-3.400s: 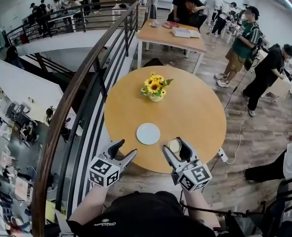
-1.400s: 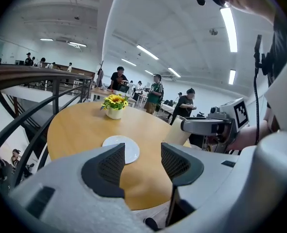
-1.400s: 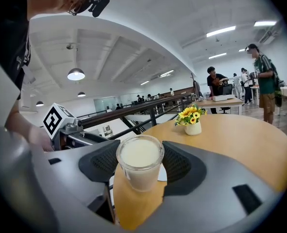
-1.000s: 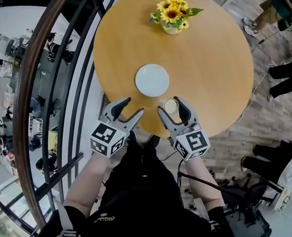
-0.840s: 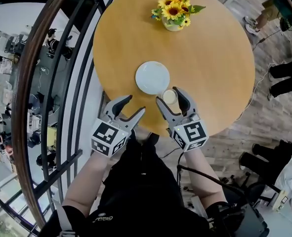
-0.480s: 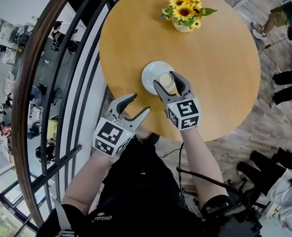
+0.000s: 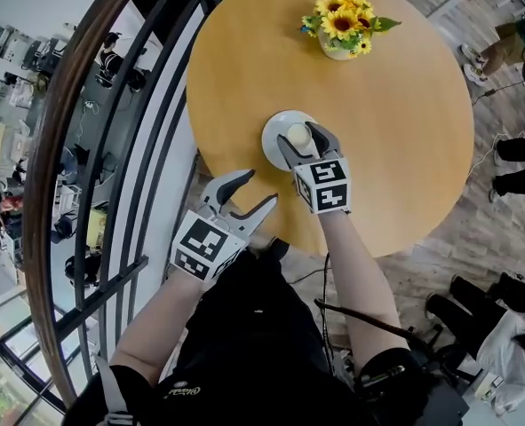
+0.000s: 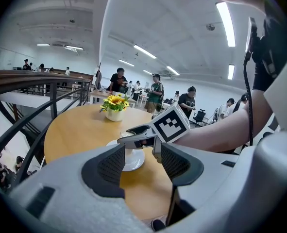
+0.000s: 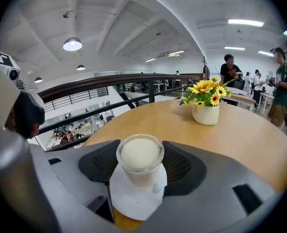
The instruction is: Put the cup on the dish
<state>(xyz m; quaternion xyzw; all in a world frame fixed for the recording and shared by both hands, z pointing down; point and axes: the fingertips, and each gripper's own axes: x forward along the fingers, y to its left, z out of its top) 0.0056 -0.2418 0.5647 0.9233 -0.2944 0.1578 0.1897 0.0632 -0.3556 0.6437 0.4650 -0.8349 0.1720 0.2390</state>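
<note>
In the head view the right gripper holds the cup over the dish. A second ago it held it beside the dish, nearer the table edge, so the carry has brought the cup across and down onto its target. The left gripper hangs off the table's near edge, where it was a second ago, jaws moderately apart and empty. The left gripper view confirms this: nothing stands between its pads, and beyond them the right gripper reaches in over the white dish. In the right gripper view both pads press the sides of the glass cup, which is full of a pale liquid. The cup sits roughly centred above the dish, with the flowers well behind. Whether its base already rests on the dish cannot be told here. Judging from this, the placing is nearly done. What is left is to settle the cup gently, so nothing spills, then open the jaws and back away.
</note>
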